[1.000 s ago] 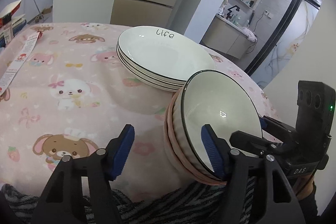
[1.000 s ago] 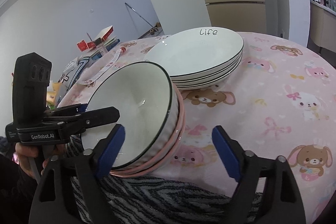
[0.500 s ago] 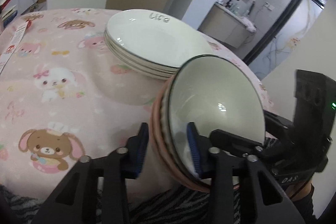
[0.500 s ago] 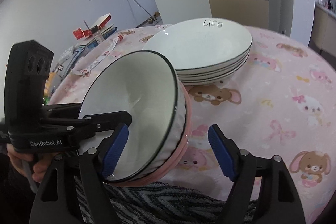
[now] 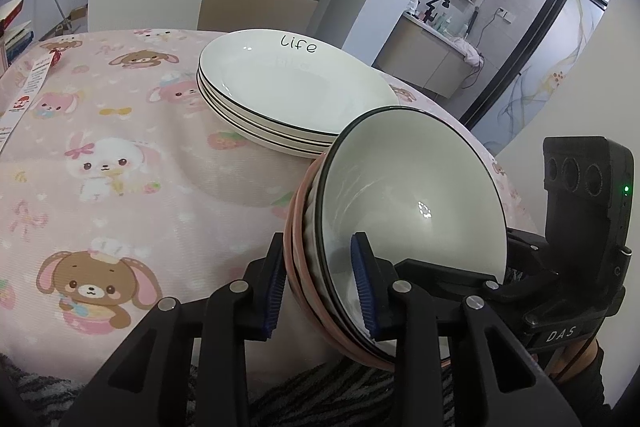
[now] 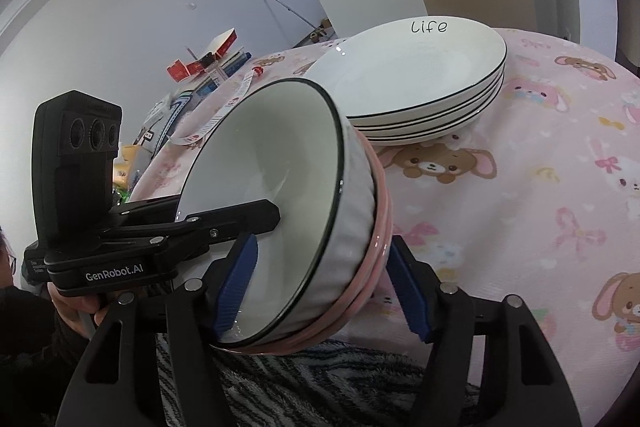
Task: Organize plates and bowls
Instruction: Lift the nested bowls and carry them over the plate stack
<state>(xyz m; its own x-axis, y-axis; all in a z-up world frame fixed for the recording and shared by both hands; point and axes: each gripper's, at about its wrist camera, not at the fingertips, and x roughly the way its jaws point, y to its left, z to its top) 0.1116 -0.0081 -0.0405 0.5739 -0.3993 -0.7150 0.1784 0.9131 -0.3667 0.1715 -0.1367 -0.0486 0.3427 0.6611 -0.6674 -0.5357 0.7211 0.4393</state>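
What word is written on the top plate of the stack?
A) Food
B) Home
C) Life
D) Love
C: the top plate of the plate stack on the pink tablecloth carries the handwritten word "Life" near its far rim, readable in both wrist views.

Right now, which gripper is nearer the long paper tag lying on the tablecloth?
Left. The left gripper clamps the bowl stack on the side toward the paper tag; the right gripper straddles the stack from the far side. Both have just been closing.
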